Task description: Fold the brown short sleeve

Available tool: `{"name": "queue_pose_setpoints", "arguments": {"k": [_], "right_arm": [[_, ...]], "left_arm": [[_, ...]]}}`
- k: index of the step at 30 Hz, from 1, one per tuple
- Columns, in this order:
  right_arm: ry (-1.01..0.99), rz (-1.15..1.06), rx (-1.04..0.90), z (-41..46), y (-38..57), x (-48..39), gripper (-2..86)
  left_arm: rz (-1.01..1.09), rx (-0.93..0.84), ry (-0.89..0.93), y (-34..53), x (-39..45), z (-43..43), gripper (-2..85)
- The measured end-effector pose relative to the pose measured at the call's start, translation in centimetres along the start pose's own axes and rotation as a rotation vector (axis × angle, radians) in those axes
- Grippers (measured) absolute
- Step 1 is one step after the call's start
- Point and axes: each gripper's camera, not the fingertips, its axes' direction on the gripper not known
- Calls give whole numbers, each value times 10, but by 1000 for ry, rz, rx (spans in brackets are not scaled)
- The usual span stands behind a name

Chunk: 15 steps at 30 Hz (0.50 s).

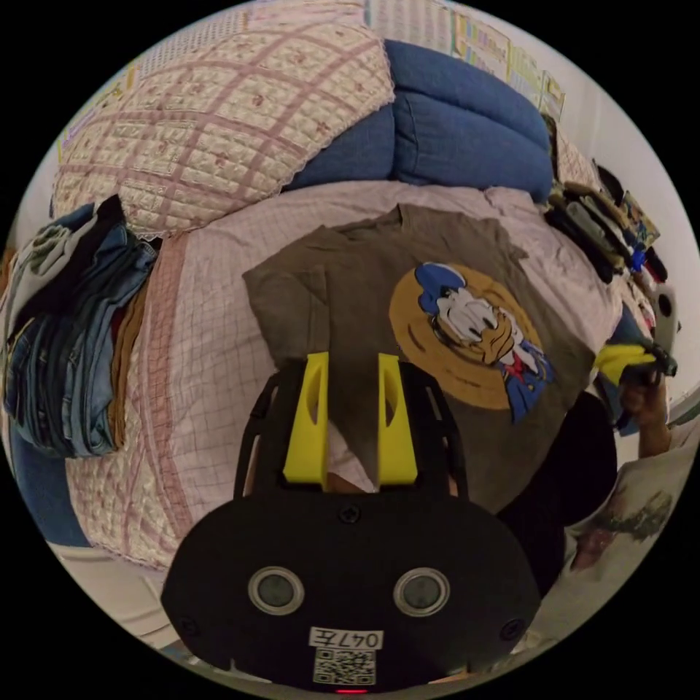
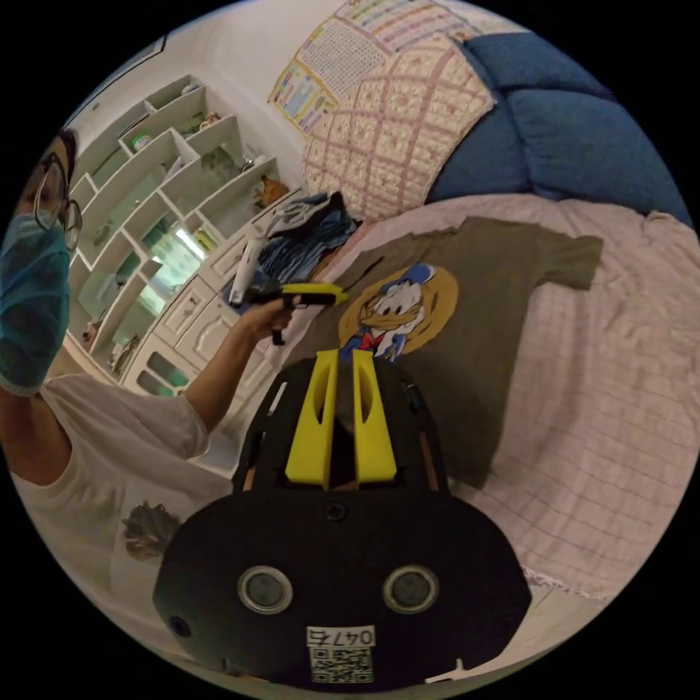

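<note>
The brown short-sleeve shirt (image 1: 350, 292) (image 2: 503, 313) lies flat, front up, on the pink checked bed cover (image 1: 197, 379) (image 2: 620, 408), with a cartoon duck print (image 1: 474, 328) (image 2: 397, 302) on its chest. My left gripper (image 1: 352, 357) hovers over the shirt's lower left part, its yellow jaws apart and brown cloth showing between them. In the right gripper view it (image 2: 313, 294) is held in a hand above the shirt's edge. My right gripper (image 2: 345, 355) is over the hem with its jaws nearly together. It (image 1: 620, 361) sits just off the shirt's right edge.
A stack of folded jeans and clothes (image 1: 65, 350) (image 2: 306, 233) lies beside the shirt. A quilted pillow (image 1: 219, 124) (image 2: 394, 131) and a blue cushion (image 1: 467, 124) (image 2: 583, 131) lie behind it. White shelves (image 2: 160, 204) stand behind the person (image 2: 109, 452).
</note>
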Motion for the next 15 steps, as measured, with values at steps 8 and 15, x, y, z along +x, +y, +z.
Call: {"name": "queue_pose_setpoints", "arguments": {"k": [8, 15], "right_arm": [[315, 337, 281, -77, -21, 102, 13], [32, 659, 221, -57, -44, 218, 53]], "left_arm": [[-46, 140, -7, 57, 23, -49, 104], [-85, 194, 0, 144, 91, -69, 106]]}}
